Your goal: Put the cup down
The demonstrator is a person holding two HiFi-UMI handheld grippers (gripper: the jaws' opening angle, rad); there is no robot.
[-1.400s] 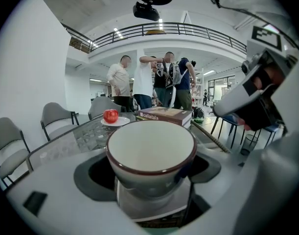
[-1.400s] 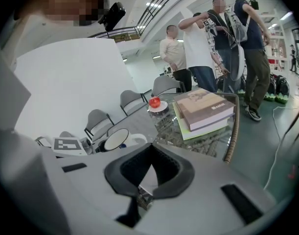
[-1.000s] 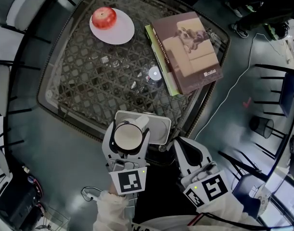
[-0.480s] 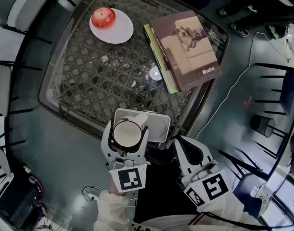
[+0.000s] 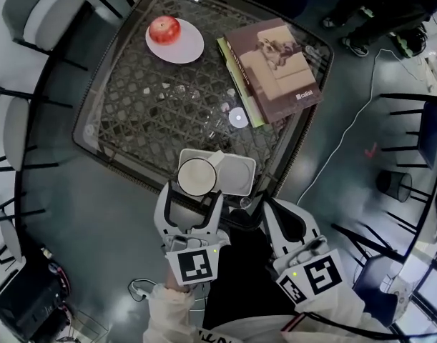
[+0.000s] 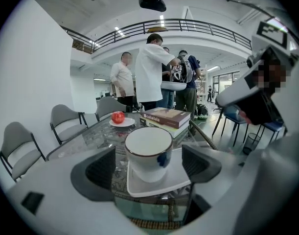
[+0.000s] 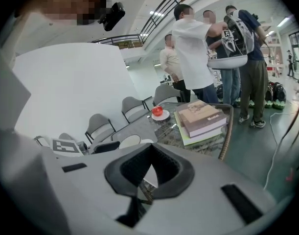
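Open hall with a balcony, and a group of people [image 6: 151, 67] standing beyond the far edge of the table. Grey chairs [image 5: 39, 20] ring a square glass worktop [image 5: 154, 113] over woven rattan.

On the far side are an apple [image 5: 164, 28] on a round white plate [image 5: 186, 48] and a stack of books [image 5: 275, 66]. A small round disc [image 5: 237, 117] lies near the books; I cannot tell what it is.

The cup [image 5: 197, 176] is white with a dark rim. It stands upright on the left part of a square white saucer [image 5: 236, 176] at the near edge of the worktop. A dark-blue mark shows on its wall on the side towards the right jaw.

The left tool [image 6: 149, 169] brackets the cup with its jaws apart. In the left gripper view a gap shows on each side between pad and cup wall, so nothing is clamped. The cup's base appears to rest on the saucer, and I judge it set down and let go.

The right tool [image 7: 150, 155] has its jaws together on nothing. It is held low off the near edge of the worktop, to the right of the saucer and apart from it.

Key relation: the cup sits dead ahead of the left tool, centred between the pads on the tool's long axis. Any retreat probably needs to run straight back along that axis towards the person. A sideways drift would put a pad against the cup wall and could slide or tip it on the saucer.

The left tool is the nearer one by far. The right has no evident part here.
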